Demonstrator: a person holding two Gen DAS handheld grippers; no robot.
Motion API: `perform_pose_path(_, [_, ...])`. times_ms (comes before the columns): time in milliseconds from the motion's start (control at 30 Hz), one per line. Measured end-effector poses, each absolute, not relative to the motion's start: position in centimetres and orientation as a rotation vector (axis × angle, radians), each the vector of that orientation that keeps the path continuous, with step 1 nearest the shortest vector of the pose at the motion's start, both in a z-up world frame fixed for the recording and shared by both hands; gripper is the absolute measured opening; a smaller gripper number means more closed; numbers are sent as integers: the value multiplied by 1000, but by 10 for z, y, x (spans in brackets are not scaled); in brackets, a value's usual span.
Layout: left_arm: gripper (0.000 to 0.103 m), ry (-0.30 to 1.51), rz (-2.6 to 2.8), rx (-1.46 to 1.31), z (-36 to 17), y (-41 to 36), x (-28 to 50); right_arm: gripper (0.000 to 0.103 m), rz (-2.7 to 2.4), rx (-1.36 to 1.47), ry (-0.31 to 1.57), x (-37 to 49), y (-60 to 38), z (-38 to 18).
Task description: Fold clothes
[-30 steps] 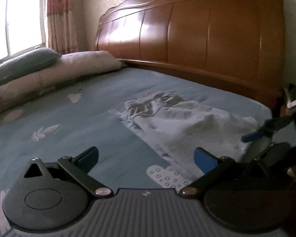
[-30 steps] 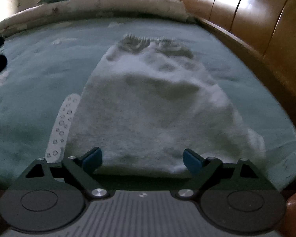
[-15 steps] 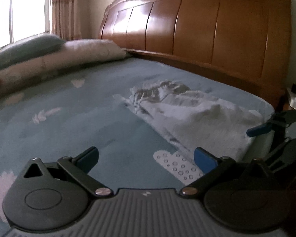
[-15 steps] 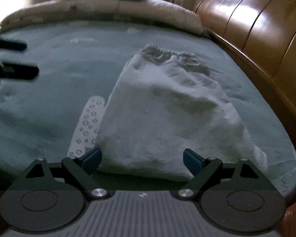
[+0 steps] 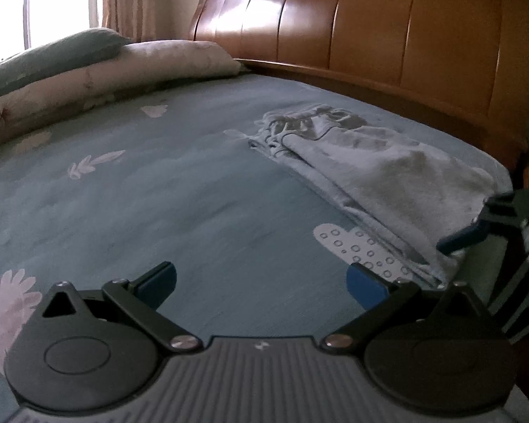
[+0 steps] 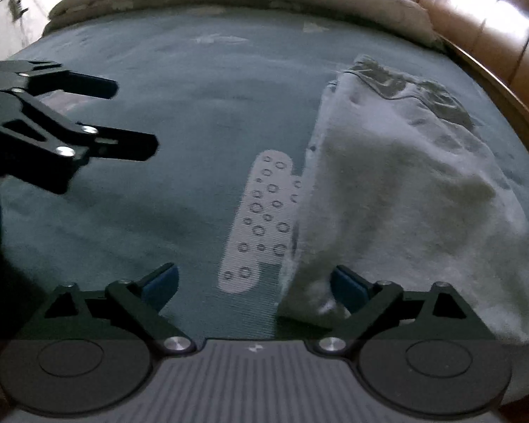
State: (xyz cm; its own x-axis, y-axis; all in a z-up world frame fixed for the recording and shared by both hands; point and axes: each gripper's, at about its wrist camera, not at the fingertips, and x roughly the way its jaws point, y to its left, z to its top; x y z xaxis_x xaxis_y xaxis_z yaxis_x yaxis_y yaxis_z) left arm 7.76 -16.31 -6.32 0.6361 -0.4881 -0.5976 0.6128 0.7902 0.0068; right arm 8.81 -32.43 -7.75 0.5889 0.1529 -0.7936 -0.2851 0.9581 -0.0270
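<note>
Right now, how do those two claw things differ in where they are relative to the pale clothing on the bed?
The right gripper sits at the near corner of the folded pale garment, one finger against its edge; the left gripper hangs over bare blue bedsheet, off to the garment's side. Both are open and hold nothing.

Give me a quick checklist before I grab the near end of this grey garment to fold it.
1. Left gripper jaws open, holding nothing: ok.
2. Right gripper jaws open, holding nothing: ok.
3. Grey garment lying flat on the bedsheet: ok, slightly rumpled.
4. Near hem between the right jaws: not ok, only its corner is.
5. Left gripper at the garment: not ok, off to the side.
6. Layers aligned underneath: cannot tell.
</note>
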Motion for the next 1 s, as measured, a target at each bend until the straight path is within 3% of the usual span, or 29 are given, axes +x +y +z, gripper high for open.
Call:
perform_pose_path(367, [102, 605, -667, 170, -70, -146, 78, 98, 272, -96, 937, 99, -318, -64])
perform_pose_path(500, [102, 608, -672, 158, -72, -143, 80, 98, 162, -226, 891, 104, -311, -56])
perform_pose_path(767, [102, 612, -681, 134, -76, -137, 83, 99, 207, -183, 997, 125, -300, -81])
perform_pose_path(1000, [102, 615, -684, 104, -71, -136, 82, 98, 199, -180, 942, 115, -303, -63])
